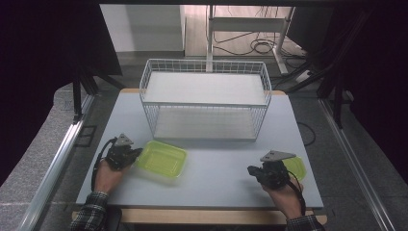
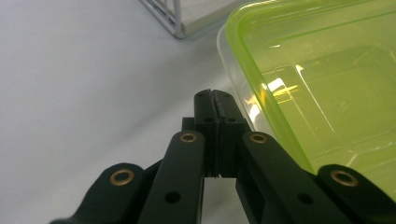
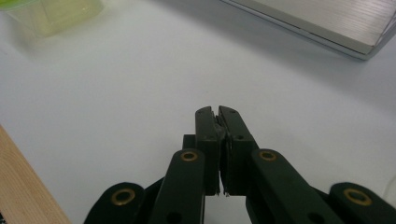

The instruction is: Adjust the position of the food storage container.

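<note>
Glossy translucent green plastic container (image 2: 317, 88), white wire-metal basket (image 1: 204, 103), smooth matt grey table (image 1: 216, 178) edged in wood.

lab recording bay: grey table (image 1: 211, 185) inside aluminium rail frame (image 1: 53, 168), dark curtains (image 1: 43, 57) around, loose cables (image 1: 260, 47) on floor behind.

You had a white wire basket (image 1: 204, 98) standing at the far middle of the grey table (image 1: 216, 178), with a pale flat board inside. Behind it stood a white frame (image 1: 245, 29) and what looked like cables (image 1: 262, 47) on the floor.
</note>
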